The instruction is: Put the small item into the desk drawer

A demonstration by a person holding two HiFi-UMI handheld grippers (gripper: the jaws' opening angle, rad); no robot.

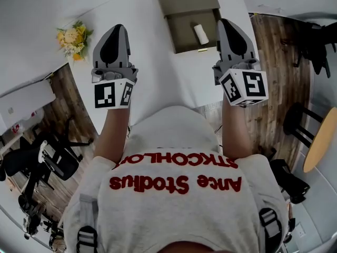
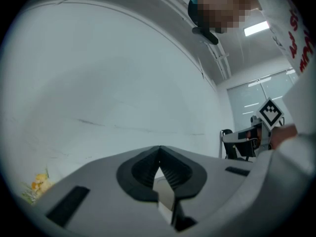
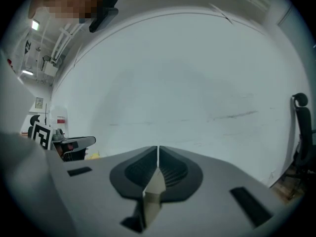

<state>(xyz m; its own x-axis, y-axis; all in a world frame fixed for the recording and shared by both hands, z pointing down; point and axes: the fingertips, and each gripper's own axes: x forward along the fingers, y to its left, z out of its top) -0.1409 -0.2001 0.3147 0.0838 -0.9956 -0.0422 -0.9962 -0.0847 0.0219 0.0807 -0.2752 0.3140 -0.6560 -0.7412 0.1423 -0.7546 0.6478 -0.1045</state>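
In the head view an olive drawer unit stands on the white desk [image 1: 158, 73], and its drawer [image 1: 184, 33] is pulled open. A small white cylinder [image 1: 200, 34] lies inside the drawer towards its right. My left gripper [image 1: 117, 31] hovers over the desk left of the drawer, shut and holding nothing. Just right of the drawer is my right gripper [image 1: 227, 25], also shut and holding nothing. In the left gripper view the left gripper [image 2: 159, 152] points at a bare white surface with its jaws together. The right gripper [image 3: 158, 149] shows the same in its own view.
Yellow flowers [image 1: 72, 40] sit at the desk's left edge. Black office chairs [image 1: 52, 157] stand on the wooden floor at the left. A round wooden table [image 1: 321, 138] and a dark stool [image 1: 300, 123] are at the right. A chair [image 3: 301, 132] shows in the right gripper view.
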